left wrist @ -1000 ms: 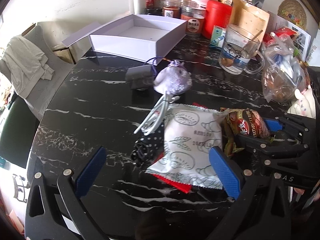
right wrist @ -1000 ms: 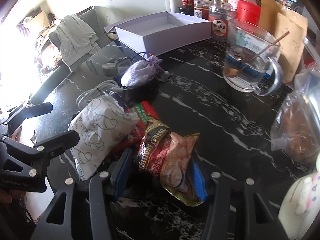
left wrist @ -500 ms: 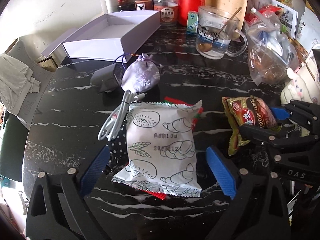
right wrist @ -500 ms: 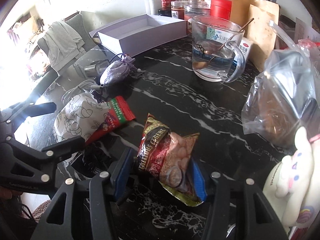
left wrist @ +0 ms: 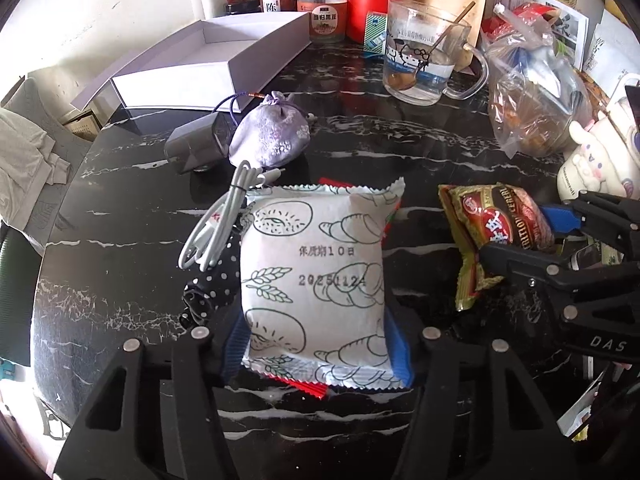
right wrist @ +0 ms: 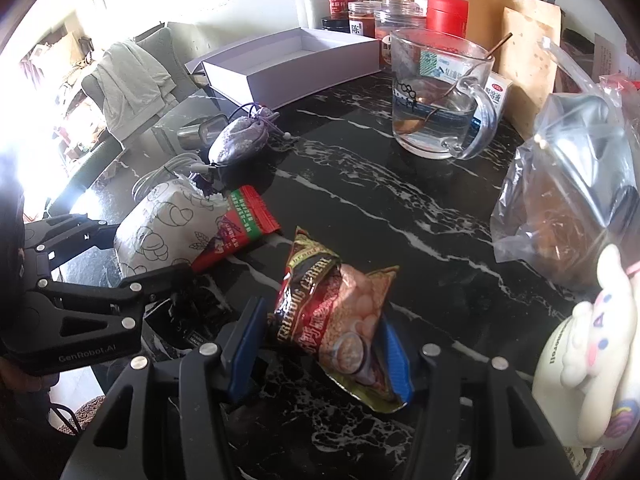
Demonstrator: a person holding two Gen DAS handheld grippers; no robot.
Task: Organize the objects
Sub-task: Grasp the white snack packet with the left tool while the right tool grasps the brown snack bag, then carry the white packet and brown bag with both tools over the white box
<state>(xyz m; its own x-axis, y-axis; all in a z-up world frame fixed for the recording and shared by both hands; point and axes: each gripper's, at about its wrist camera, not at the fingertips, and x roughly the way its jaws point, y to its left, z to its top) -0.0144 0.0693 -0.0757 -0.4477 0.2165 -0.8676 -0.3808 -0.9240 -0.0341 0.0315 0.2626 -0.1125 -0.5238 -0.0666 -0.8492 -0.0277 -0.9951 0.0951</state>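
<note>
Puffy white packet [left wrist: 316, 280], bread drawings, date stamp

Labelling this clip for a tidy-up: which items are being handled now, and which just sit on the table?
In the job:
- white bread packet with line drawings, between the left gripper pads, which have just been closing
- dark red cereal snack bag, clamped by the right gripper

Lying about:
- glass mug with spoon
- lilac drawstring pouch
- coiled white cable

Glass mug [left wrist: 424, 64] (spoon inside), jars [left wrist: 326, 16], plush toy [right wrist: 592, 344].
</note>
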